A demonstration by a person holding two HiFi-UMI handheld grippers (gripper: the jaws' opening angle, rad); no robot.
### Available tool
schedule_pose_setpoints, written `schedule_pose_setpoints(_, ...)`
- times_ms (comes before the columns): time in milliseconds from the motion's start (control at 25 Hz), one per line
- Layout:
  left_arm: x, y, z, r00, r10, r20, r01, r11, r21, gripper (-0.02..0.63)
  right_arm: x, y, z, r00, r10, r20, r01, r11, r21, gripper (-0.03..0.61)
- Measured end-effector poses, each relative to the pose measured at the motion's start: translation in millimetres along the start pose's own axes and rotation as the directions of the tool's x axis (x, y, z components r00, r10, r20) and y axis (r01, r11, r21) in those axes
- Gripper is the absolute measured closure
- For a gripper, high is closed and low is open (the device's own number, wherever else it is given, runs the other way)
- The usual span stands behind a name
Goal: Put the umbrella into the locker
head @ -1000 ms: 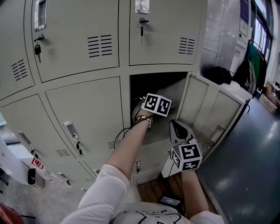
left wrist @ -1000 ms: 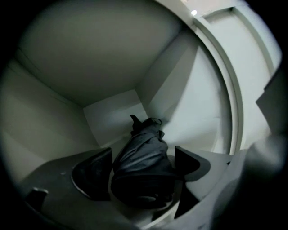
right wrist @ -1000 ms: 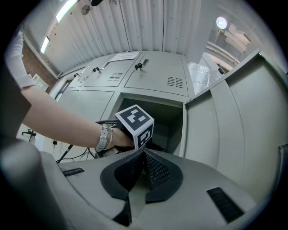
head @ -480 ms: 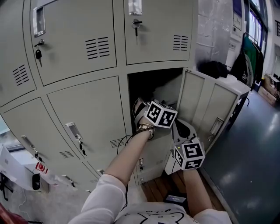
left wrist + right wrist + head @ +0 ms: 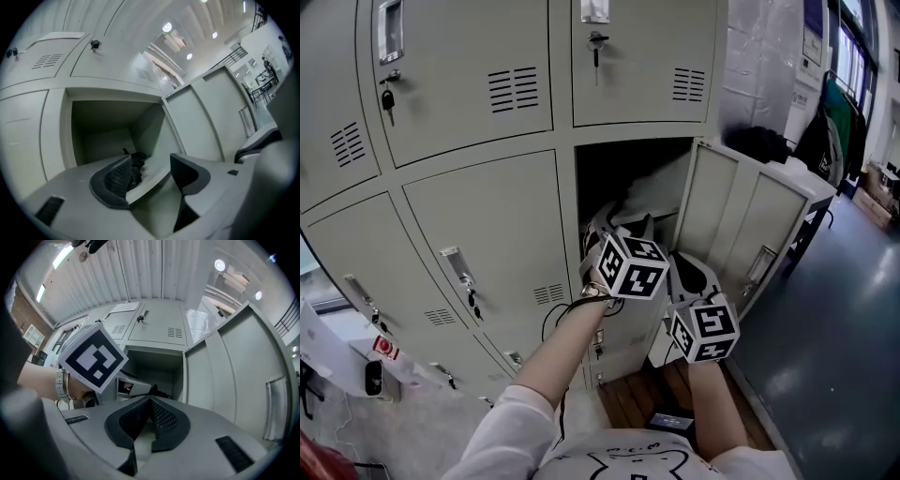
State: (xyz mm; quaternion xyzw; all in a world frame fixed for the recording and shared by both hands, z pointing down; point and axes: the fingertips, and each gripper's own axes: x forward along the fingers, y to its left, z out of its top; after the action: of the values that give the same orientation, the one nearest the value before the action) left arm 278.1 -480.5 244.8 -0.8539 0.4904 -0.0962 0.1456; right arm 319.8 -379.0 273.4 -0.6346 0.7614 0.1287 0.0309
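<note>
The black folded umbrella (image 5: 133, 166) lies on the floor of the open locker compartment (image 5: 103, 126), towards its right side. My left gripper (image 5: 150, 176) is just outside the opening and points level at the umbrella. Its jaws are closing with nothing between them and the pads are still apart. In the head view the left gripper (image 5: 623, 228) hides the umbrella. Below and to the right, my right gripper (image 5: 682, 267) is held shut and empty. In the right gripper view the right gripper (image 5: 150, 403) has its pads together, and the umbrella (image 5: 154, 391) peeks out behind the tips.
The locker door (image 5: 741, 230) stands open to the right of the compartment. Closed lockers with keys (image 5: 386, 98) fill the wall to the left and above. A dark bag (image 5: 759, 145) sits on a cabinet at the right. Wooden floor boards (image 5: 633, 398) lie under the open locker.
My left gripper has drawn back out of the locker mouth towards me. The right gripper has hardly moved.
</note>
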Motion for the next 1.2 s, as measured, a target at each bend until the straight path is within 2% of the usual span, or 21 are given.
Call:
schedule_pose_setpoints(160, -21, -4, 3, 0.998, -0.035, 0.052, 0.036, 0.999, -0.025, 0.395, -2, 10, 1, 1.000, 0.021, 0.001, -0.021, 1.000, -0.014, 0.558)
schedule_pose_setpoints(360, -43, -8, -4, 0.994, -0.042, 0.102, 0.045, 0.999, -0.030, 0.461, -6, 18, 3, 1.000, 0.029, 0.007, -0.029, 0.999, -0.036, 0.557)
schedule_pose_setpoints(480, -55, -10, -2, 0.983, -0.064, 0.174, 0.074, 0.996, -0.049, 0.534, -8, 21, 7, 0.999, 0.035, 0.015, -0.035, 0.999, -0.040, 0.558)
schedule_pose_setpoints(560, -60, -10, -1, 0.976, -0.075, 0.204, 0.090, 0.994, -0.066, 0.541, -9, 22, 10, 0.999, 0.035, 0.023, -0.034, 0.998, -0.045, 0.558)
schedule_pose_setpoints(600, -62, -9, -1, 0.974, -0.074, 0.215, 0.091, 0.993, -0.075, 0.583, -9, 22, 12, 0.999, 0.034, 0.028, -0.033, 0.998, -0.045, 0.558)
schedule_pose_setpoints(640, -63, -8, -1, 0.971, -0.072, 0.226, 0.093, 0.992, -0.082, 0.594, -9, 23, 14, 0.999, 0.034, 0.031, -0.033, 0.998, -0.046, 0.558)
schedule_pose_setpoints(840, -73, -6, -11, 0.957, -0.089, 0.276, 0.123, 0.986, -0.109, 0.594, -8, 30, 15, 0.999, 0.040, 0.035, -0.038, 0.998, -0.056, 0.558)
schedule_pose_setpoints(1200, -93, 1, -36, 0.952, -0.079, 0.295, 0.145, 0.967, -0.210, 0.595, -7, 43, 11, 0.997, 0.065, 0.038, -0.065, 0.998, -0.015, 0.558)
